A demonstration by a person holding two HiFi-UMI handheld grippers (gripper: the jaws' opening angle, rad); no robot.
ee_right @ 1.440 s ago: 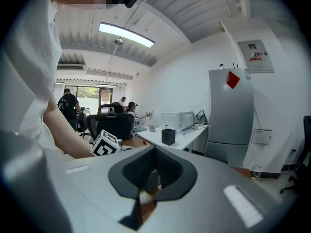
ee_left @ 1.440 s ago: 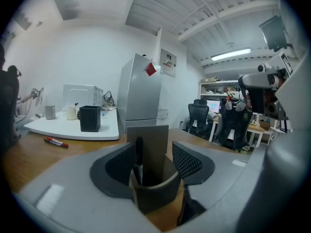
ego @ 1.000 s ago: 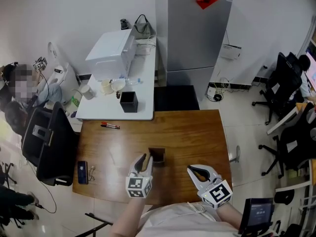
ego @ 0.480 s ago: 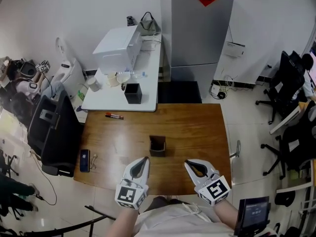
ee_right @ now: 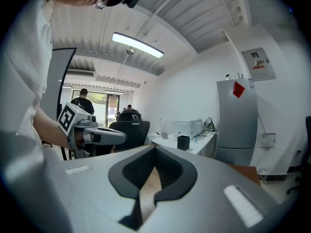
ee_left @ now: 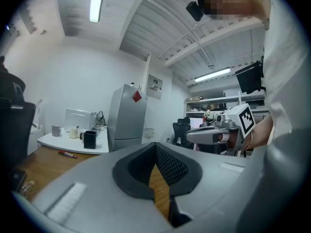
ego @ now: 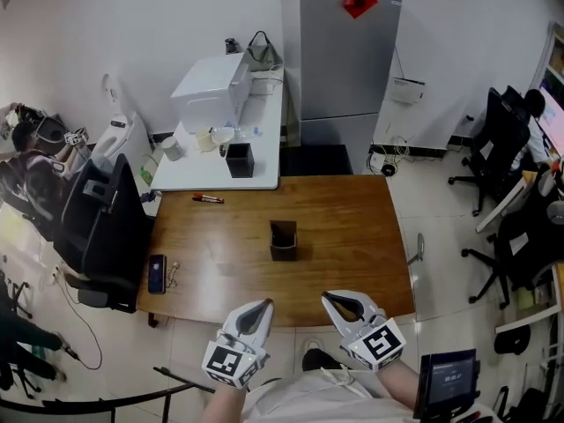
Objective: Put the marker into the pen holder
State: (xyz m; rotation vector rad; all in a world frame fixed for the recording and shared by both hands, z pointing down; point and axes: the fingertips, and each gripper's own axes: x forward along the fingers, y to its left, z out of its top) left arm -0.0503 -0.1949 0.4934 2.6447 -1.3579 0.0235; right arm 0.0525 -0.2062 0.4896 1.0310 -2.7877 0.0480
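Observation:
A red-and-black marker (ego: pixel 209 199) lies at the wooden table's (ego: pixel 352 236) far left edge; it also shows in the left gripper view as the marker (ee_left: pixel 67 154). The brown pen holder (ego: pixel 283 240) stands upright mid-table. Both grippers hang off the near edge, well short of the holder. My left gripper (ego: pixel 266 304) (ee_left: pixel 155 145) is shut with nothing in it. My right gripper (ego: pixel 327 297) (ee_right: pixel 155 150) is shut and empty too. Each shows in the other's view: the right gripper (ee_left: pixel 214 136) and the left gripper (ee_right: pixel 97 136).
A black box-shaped holder (ego: pixel 239 159), cups and a white printer (ego: pixel 216 86) sit on the white table beyond. A phone (ego: pixel 157 273) and keys (ego: pixel 172 274) lie at the wooden table's left edge beside a black chair (ego: pixel 106 232). A grey fridge (ego: pixel 344 51) stands behind.
Both grippers have drawn back from the pen holder to beyond the table's near edge. The head view has pulled back, showing more floor.

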